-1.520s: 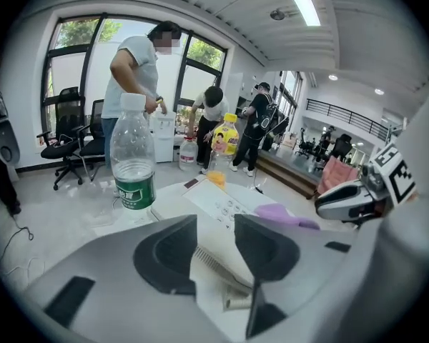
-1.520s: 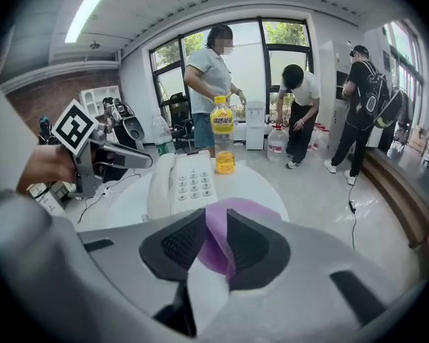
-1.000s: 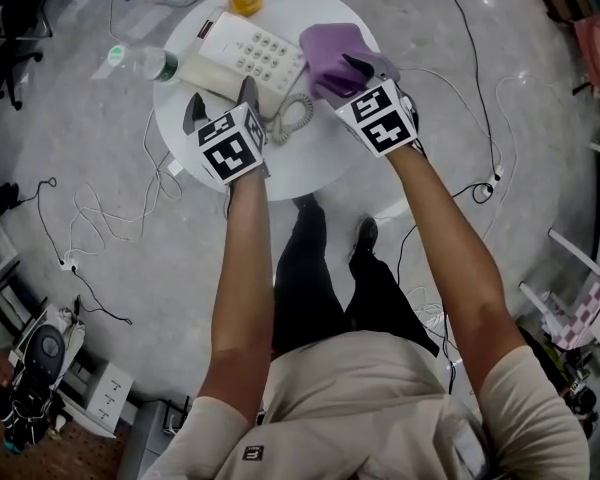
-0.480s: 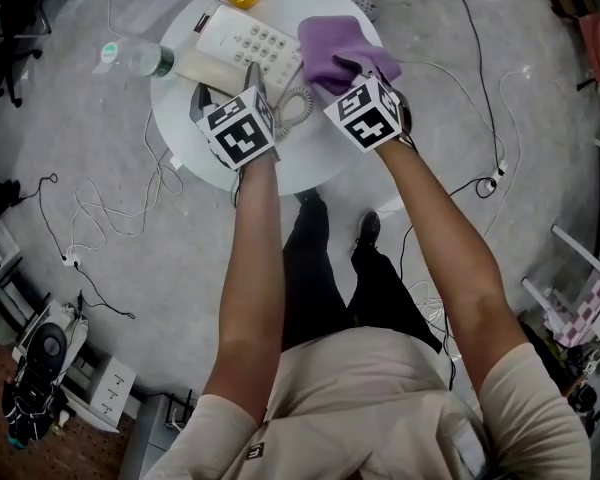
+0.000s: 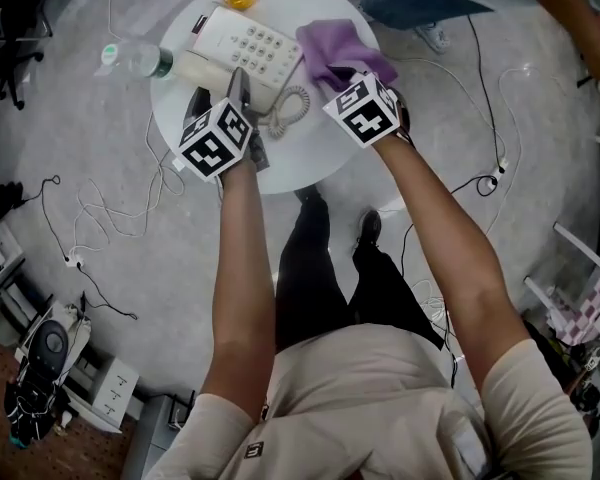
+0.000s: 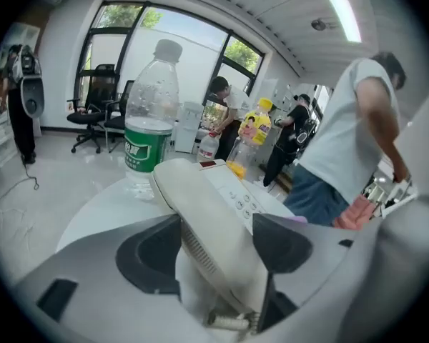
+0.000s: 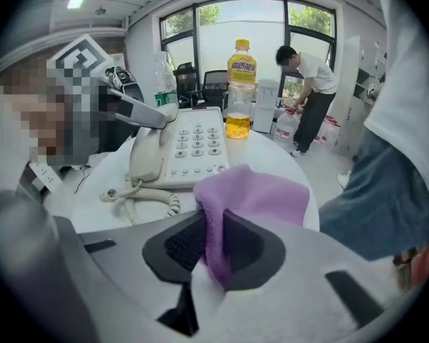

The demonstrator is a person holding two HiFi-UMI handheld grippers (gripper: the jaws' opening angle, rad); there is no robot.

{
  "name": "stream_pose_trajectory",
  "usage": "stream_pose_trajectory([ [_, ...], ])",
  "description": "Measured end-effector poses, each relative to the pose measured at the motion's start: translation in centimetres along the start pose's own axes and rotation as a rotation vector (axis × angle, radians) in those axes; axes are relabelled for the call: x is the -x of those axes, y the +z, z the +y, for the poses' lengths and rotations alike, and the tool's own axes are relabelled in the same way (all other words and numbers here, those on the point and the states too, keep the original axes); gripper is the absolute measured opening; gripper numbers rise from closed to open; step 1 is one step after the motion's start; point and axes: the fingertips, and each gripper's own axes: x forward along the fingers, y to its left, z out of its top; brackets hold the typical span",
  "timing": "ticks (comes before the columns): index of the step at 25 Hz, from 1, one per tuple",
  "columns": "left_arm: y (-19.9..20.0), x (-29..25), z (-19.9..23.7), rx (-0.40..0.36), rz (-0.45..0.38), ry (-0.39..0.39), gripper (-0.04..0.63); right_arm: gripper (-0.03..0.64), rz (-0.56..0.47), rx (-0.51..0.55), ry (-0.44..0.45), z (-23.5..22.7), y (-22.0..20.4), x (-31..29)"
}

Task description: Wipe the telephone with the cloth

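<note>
Bright daylight from windows; fisheye edges darkened, blurred.

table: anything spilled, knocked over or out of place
Nothing spilled or tipped: the water bottle and juice bottle stand upright, and the handset sits on the telephone. Only loose cables sprawled over the floor around the table look untidy.

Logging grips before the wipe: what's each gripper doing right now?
Left gripper: jaws just been closing, pads against the handset.
Right gripper: jaws just closed, pinching the purple cloth.
</note>
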Motion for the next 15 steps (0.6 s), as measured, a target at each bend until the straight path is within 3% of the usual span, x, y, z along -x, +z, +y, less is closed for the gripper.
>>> stream_pose_trajectory([
  [5,-0.8,0.2,-0.1,0.205,0.007,-0.144,0.243,0.04,0.005,-0.056,0.017,0.1,-0.4,0.6],
  [15,-1.1,0.8,0.1,0.397,-0.016,-0.243,0.207,0.041,0.009,-0.062,0.016,0.6,-1.0,0.8],
])
